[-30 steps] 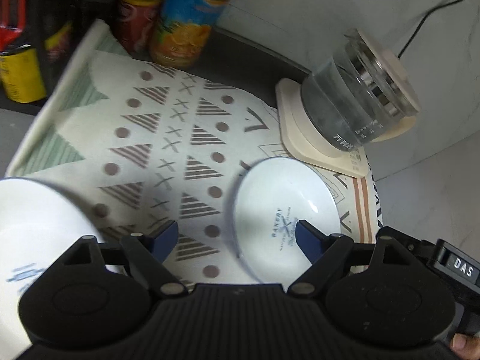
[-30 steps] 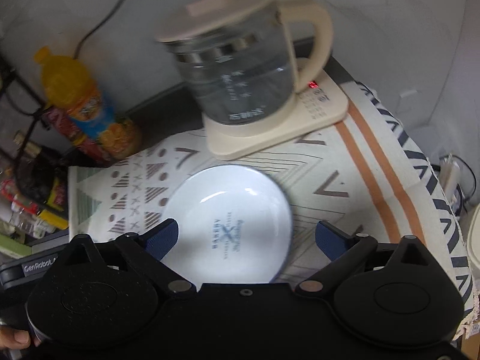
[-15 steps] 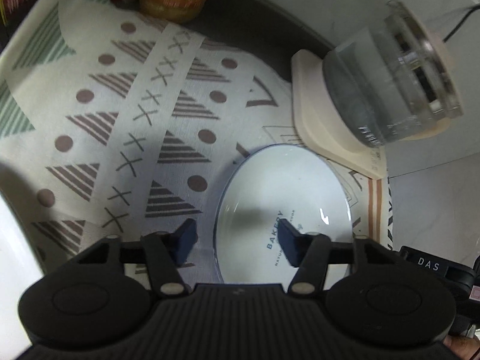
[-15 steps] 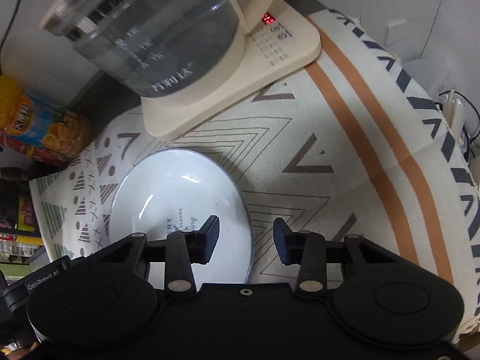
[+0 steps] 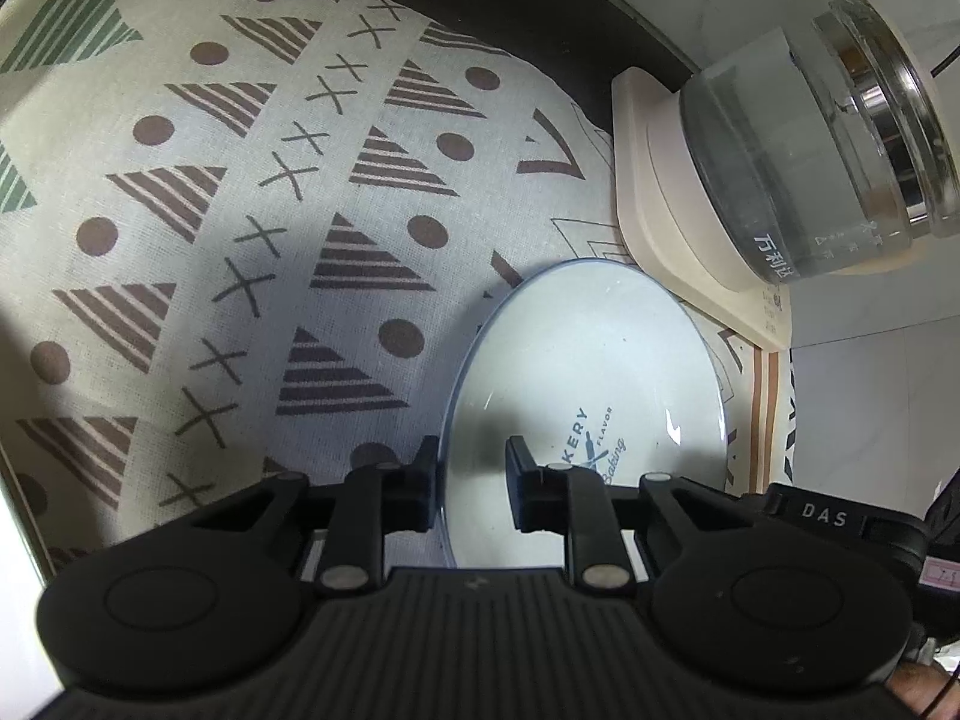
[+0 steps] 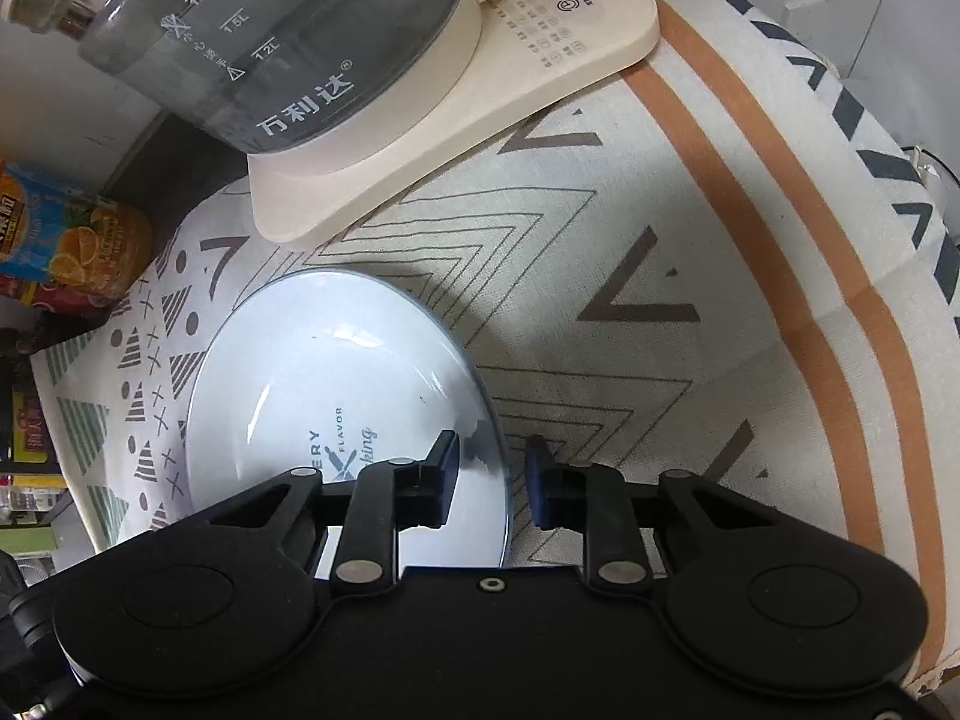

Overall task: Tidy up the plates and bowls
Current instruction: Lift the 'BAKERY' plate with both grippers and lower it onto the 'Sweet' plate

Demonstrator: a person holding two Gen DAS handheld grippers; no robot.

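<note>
A single white plate printed with "BAKERY FLAVOR Baking" lies flat on the patterned cloth, just in front of the kettle base. My left gripper straddles its left rim, one finger outside on the cloth and one over the plate's inside. Its jaws are closing, and a gap still shows beside the rim. In the right wrist view the same plate has its right rim between the jaws of my right gripper. Those jaws are also closing, and a little space shows on both sides of the rim.
A glass kettle on a cream base stands close behind the plate. An orange juice bottle and other packages stand at the back left. The cloth drapes over the table's right edge. A fingertip shows at the lower right.
Both grippers have come down close to the plate and their jaws have narrowed from wide open to a slim gap around opposite rims. A second white dish has slid out of the left wrist view.
</note>
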